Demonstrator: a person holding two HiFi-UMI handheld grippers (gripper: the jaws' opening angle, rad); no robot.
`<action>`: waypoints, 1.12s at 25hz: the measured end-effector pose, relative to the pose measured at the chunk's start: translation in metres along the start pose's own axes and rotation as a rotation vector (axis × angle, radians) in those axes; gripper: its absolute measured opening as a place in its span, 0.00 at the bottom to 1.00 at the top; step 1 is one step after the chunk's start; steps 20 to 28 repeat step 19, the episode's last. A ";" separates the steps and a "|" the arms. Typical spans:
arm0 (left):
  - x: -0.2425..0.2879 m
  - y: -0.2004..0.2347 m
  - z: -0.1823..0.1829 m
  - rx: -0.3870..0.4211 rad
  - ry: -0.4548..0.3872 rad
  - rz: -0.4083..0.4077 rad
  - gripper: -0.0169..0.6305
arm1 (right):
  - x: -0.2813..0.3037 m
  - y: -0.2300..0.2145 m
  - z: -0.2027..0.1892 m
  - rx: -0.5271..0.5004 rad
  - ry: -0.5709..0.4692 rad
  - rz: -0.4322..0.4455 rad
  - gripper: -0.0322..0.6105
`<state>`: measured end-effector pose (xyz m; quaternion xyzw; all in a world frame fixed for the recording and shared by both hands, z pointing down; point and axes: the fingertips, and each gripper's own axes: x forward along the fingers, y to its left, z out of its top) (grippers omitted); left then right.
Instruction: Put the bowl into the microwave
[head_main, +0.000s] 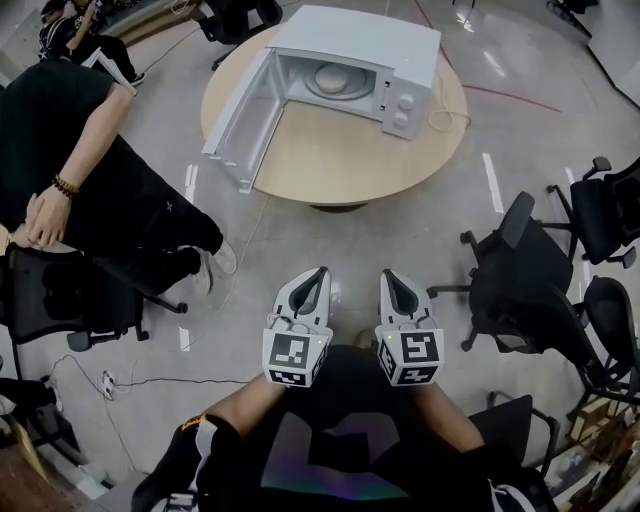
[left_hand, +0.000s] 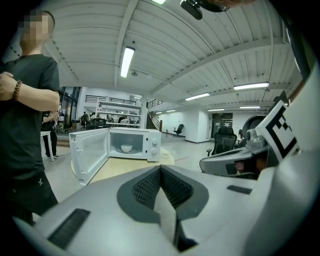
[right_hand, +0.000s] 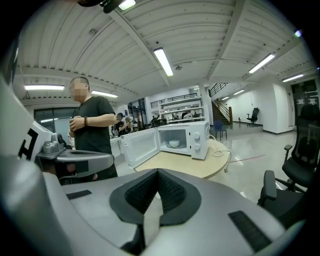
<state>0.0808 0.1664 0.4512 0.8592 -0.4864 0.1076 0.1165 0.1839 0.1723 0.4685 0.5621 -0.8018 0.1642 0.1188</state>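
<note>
A person in black (head_main: 90, 170) is standing at the left, near the round table (head_main: 330, 160). On this table a white microwave (head_main: 400, 50) is standing with its door (head_main: 240, 110) hanging open to the left, and the bowl (head_main: 328, 78) is sitting inside it. Well apart from the table, the left hand-held gripper (head_main: 320, 272) and the right hand-held gripper (head_main: 387, 275) are hovering side by side over the floor. Both are keeping their jaws pressed together and are gripping nothing. Black office chairs (head_main: 530, 270) are standing at the right.
</note>
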 end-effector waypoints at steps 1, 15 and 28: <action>0.001 -0.001 -0.001 -0.001 0.002 -0.003 0.10 | 0.000 -0.001 0.000 -0.001 -0.001 0.000 0.07; 0.013 -0.014 -0.002 0.003 0.006 -0.026 0.10 | -0.001 -0.014 -0.002 0.005 -0.001 -0.012 0.07; 0.014 -0.016 -0.002 0.003 0.001 -0.026 0.10 | -0.002 -0.017 -0.003 0.004 -0.003 -0.013 0.07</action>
